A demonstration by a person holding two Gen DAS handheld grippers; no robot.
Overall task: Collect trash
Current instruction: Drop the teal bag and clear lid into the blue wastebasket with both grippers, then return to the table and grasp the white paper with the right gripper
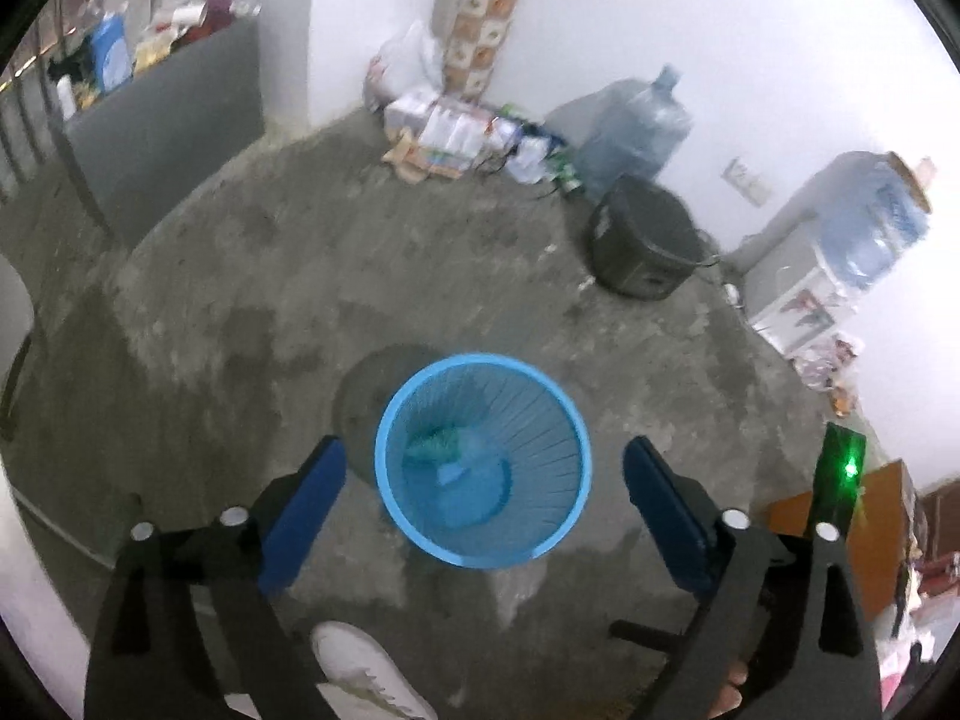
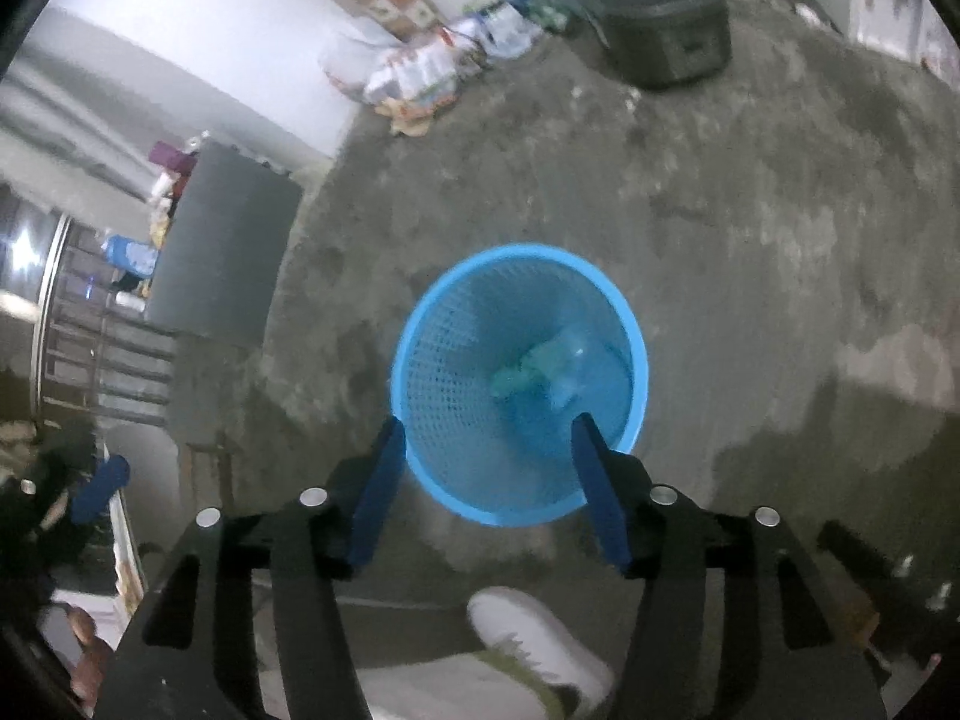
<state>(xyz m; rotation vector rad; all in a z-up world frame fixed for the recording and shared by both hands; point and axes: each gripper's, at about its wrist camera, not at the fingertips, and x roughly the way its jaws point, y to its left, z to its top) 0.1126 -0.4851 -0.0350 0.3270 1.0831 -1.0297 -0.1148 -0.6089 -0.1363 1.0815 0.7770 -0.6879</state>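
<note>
In the left wrist view, a white shoe (image 1: 366, 675) shows at 6 o'clock, nearest the camera, on the concrete floor (image 1: 420, 276). Just above it the left claw (image 1: 483, 480) stands wide, holding nothing, its blue pads (image 1: 309, 510) spread to either side of a blue mesh basket (image 1: 420, 516) that sits upright on the floor below. At the bottom of the basket lies a greenish piece of trash (image 1: 435, 444) with something pale beside it, too blurred to name. In the right wrist view the right claw (image 2: 489, 477) is also spread and empty, its left finger just outside the basket (image 2: 456, 420) rim and its right finger across the rim at 5 o'clock; the trash (image 2: 534, 369) rests in the basket's middle, and a white shoe (image 2: 534, 636) shows at 6 o'clock. Farther off in the left view, a black box-shaped appliance (image 1: 645, 237) stands on the floor at 1 o'clock, with a large water bottle (image 1: 636, 132) behind it. A heap of packets and bags (image 1: 456, 132) lies against the white wall at 12 o'clock, and a water dispenser (image 1: 840, 252) stands at 2 o'clock.
</note>
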